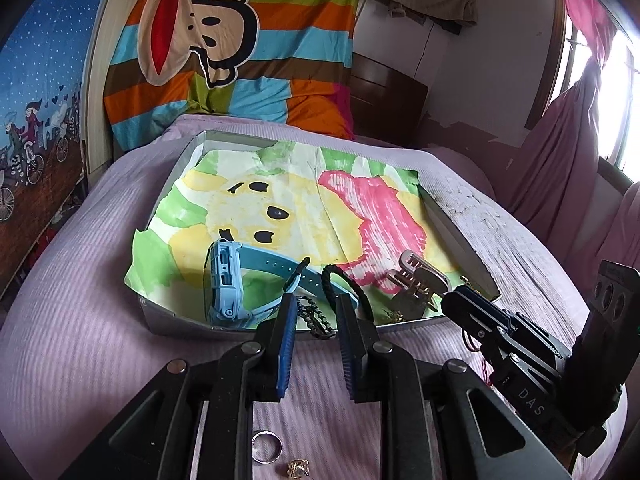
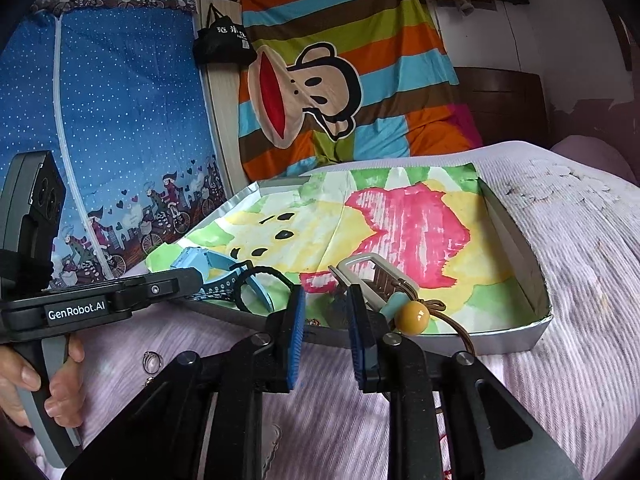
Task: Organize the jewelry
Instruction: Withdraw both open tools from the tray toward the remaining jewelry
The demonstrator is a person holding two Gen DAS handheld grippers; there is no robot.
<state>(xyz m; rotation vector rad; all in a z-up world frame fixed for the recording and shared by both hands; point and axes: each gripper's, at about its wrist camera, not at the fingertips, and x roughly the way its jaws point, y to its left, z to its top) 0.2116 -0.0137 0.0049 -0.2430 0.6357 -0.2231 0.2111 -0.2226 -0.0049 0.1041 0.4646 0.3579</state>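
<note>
Lilac ribbed bedcover [image 1: 100, 320] lies under both grippers, and ahead of them sits a shallow grey cardboard tray [image 2: 516, 236] lined with a paper sheet painted in green, yellow and pink.

The left gripper [image 1: 316, 312] has its blue-padded fingers [image 1: 286, 344] spread apart with nothing between them, the tips just short of the tray's near wall. Straight ahead of those tips, at that wall, lies a small dark braided chain [image 1: 316, 316]. Ahead and to the left inside the tray a light blue plastic smartwatch [image 1: 228, 280] stands on its edge, its strap reaching right toward a black cord bracelet loop [image 1: 348, 284]. Farther right rests a silver metal hair clip [image 1: 416, 280]. Behind the fingertips, close under the gripper's body on the bedcover, are a plain silver ring [image 1: 267, 446] and a small gold ornament [image 1: 298, 468].

The right gripper [image 2: 326, 308] is likewise parted and holds nothing, its tips at the tray's near edge. Just right of them an amber round bead on a brown cord [image 2: 412, 314] hangs over the wall beside the clip. To its left a hand [image 2: 36, 384] grips the other tool's handle.
</note>
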